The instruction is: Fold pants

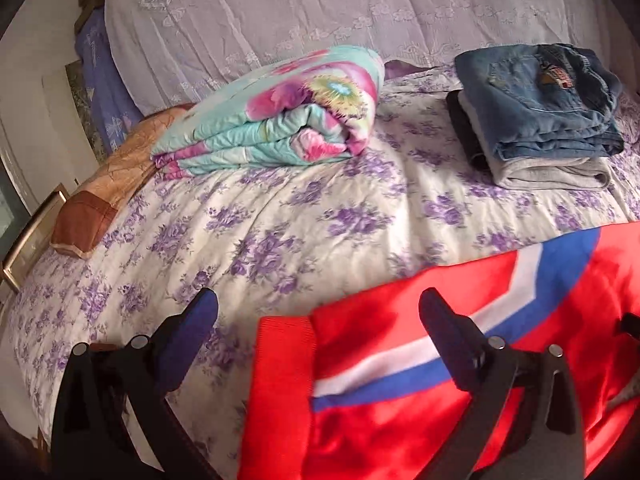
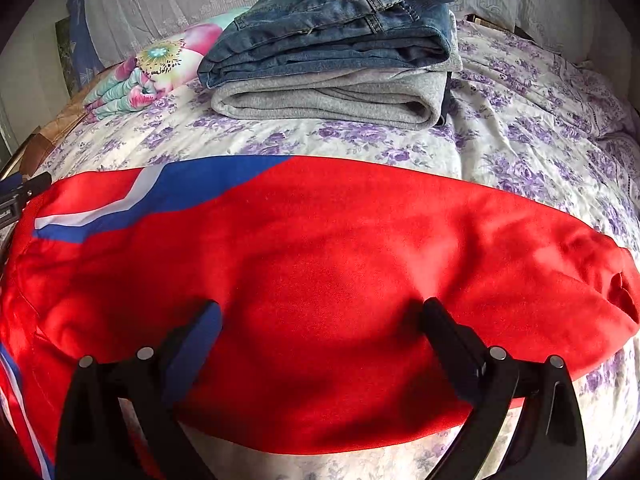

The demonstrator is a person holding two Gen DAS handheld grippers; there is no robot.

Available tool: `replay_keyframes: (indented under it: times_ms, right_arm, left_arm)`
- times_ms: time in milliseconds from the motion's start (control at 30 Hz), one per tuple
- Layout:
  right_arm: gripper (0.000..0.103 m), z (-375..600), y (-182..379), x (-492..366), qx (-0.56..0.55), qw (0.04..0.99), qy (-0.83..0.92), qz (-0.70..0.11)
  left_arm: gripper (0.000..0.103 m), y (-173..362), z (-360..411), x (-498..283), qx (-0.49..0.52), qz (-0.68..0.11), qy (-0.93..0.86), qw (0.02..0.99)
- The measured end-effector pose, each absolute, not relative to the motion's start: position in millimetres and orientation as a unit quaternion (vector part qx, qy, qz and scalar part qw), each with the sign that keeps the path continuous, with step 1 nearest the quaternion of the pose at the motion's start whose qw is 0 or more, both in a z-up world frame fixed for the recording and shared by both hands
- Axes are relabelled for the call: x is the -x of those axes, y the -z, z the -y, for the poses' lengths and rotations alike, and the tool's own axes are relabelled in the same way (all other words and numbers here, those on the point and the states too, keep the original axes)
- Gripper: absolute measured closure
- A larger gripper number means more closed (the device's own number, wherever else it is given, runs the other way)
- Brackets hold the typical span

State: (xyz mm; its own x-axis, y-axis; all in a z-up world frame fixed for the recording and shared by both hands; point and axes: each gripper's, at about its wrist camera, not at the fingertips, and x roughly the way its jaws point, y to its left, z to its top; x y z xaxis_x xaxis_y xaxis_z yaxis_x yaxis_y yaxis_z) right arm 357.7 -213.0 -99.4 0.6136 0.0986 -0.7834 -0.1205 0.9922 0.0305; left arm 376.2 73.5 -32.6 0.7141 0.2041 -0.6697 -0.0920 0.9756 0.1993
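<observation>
Both tongs, left & right, hang spread, holding nothing. Red pants lie flat on the bed, long axis 9-to-3 in your right view, cuff at 9, in front of the folded stack. Fabric looks soft, light, prob slippery; pinch cuff band and seam edges.

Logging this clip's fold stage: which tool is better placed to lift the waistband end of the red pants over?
Left. The left tool hangs open right over the ribbed waistband of the red pants. The right tool, also open, sits over the mid-leg, away from that end.
</observation>
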Motion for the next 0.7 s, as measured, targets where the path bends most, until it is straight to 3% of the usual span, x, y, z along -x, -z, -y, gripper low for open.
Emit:
replay_keyframes:
  times_ms: [133, 233, 700]
  right_arm:
    - [0.003, 213, 100, -358, 0.012, 0.898, -0.061, -0.435]
    - [0.003, 213, 100, -358, 0.012, 0.898, -0.061, -0.435]
    - [0.003, 213, 100, -358, 0.012, 0.898, -0.061, -0.435]
  left_arm:
    - [0.005, 55, -104, -392, 0.014, -0.422, -0.043, 0.905]
    - [0.005, 53, -115, -387, 0.052, -0.41, -0.045, 0.91]
    - [0.005, 48, -88, -372, -0.021, -0.37, -0.036, 0.928]
